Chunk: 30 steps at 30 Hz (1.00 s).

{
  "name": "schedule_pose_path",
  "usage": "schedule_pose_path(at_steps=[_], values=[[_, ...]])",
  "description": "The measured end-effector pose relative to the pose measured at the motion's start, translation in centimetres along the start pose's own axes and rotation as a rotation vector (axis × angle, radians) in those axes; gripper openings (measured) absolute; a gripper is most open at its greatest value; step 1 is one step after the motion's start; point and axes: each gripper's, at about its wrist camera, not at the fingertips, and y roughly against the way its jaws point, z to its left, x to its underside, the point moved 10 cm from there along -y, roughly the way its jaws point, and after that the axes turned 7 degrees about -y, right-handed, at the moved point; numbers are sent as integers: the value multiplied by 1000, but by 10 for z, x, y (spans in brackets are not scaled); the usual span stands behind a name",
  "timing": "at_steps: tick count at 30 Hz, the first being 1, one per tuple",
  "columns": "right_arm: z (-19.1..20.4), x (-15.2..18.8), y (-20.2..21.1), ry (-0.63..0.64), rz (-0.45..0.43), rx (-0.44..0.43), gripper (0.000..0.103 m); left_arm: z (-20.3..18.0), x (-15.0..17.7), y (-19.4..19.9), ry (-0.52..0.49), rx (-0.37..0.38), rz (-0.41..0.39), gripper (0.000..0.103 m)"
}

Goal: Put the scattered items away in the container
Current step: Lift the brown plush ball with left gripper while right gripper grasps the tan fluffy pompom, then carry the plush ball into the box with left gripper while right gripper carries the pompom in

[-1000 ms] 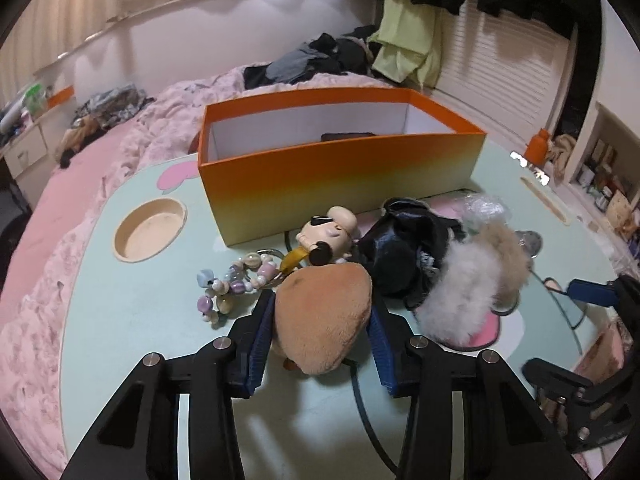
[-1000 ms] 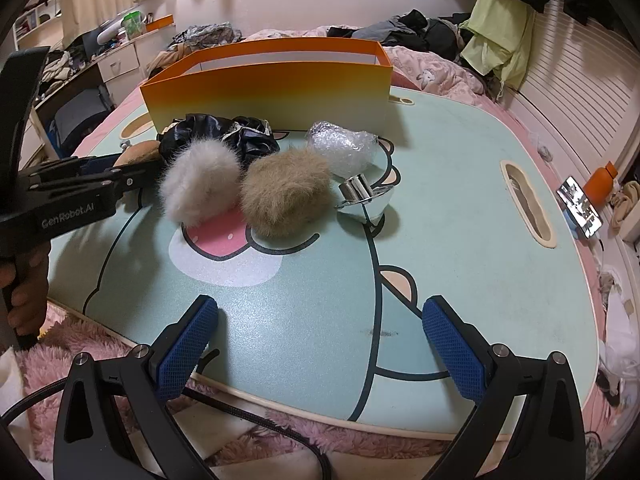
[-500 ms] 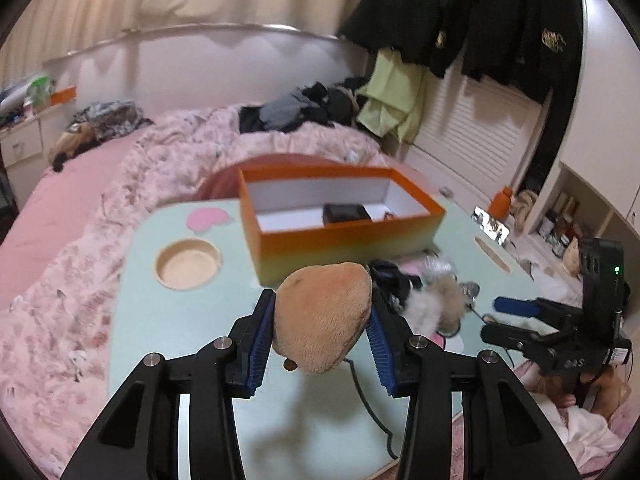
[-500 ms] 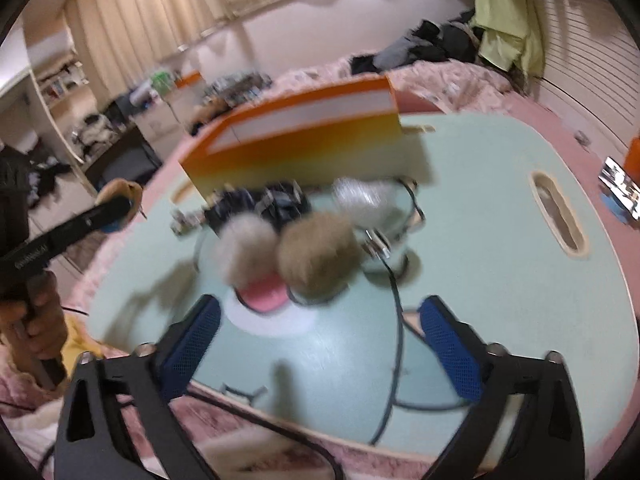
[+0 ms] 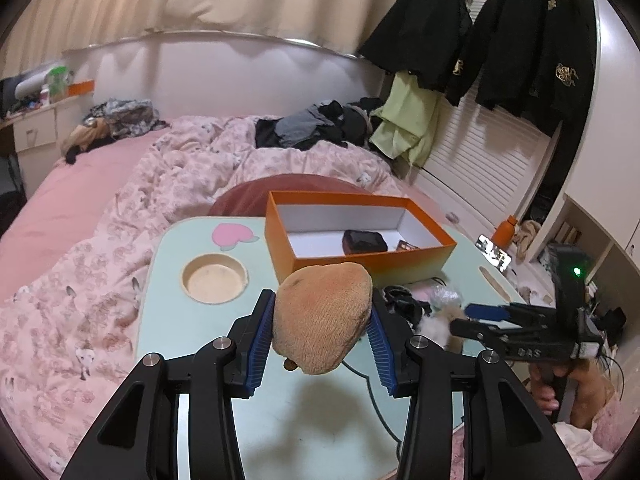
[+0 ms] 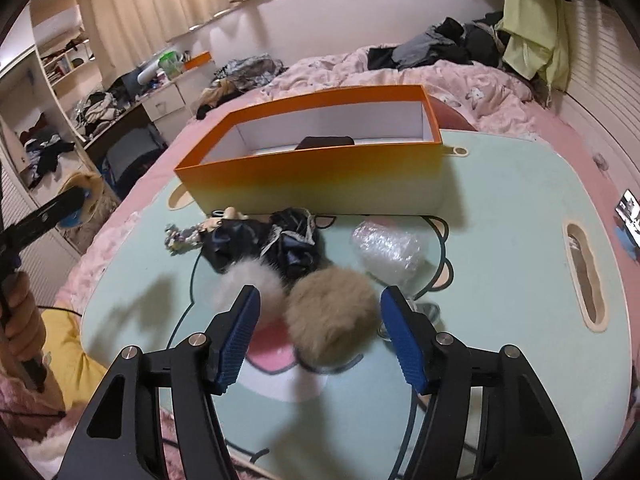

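Ahead, an orange box [image 5: 360,236] sits open on the pale green bench [image 5: 172,320], holding a dark lump [image 5: 365,241] and a small item beside it. The left tongs [image 5: 322,326] pinch a tan plush [image 5: 322,316], raised short of the box. The right tongs [image 6: 320,334] hang spread above two fur pompoms [image 6: 332,320].

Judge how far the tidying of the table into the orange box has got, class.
Done: the orange box already holds a dark item. In hand: the left gripper grips a tan plush above the table. Left: the open right gripper hovers over a brown pompom; the white pompom, black cloth, plastic wrap and bead chain remain out.
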Motion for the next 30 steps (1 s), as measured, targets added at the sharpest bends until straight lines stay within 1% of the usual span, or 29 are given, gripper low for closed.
schedule_pose_path(at_steps=[2,4,6,9,11,14,18,20,25,30], values=[[-5,0,-3,0,10,17,62,-3,2,-2,-3,5,7,43],[-7,3,-8,0,36,23,49,-5,4,-4,-5,11,13,43],[-8,10,-15,2,72,24,43,-7,6,-5,-6,15,17,43],[-7,12,-16,51,61,66,41,-9,7,-6,-9,15,22,43],[-7,13,-14,61,48,77,40,-9,8,-7,-9,16,24,43],[-6,14,-8,51,6,75,39,-12,10,-7,-9,21,31,43],[3,13,8,47,-71,39,39,-20,16,-11,-24,32,50,43],[14,16,13,73,-87,22,39,-27,20,-15,-37,42,65,43],[30,15,21,146,-126,57,39,-44,30,-25,-64,65,102,43],[34,6,25,145,-135,33,39,-54,25,-32,-81,68,104,43]])
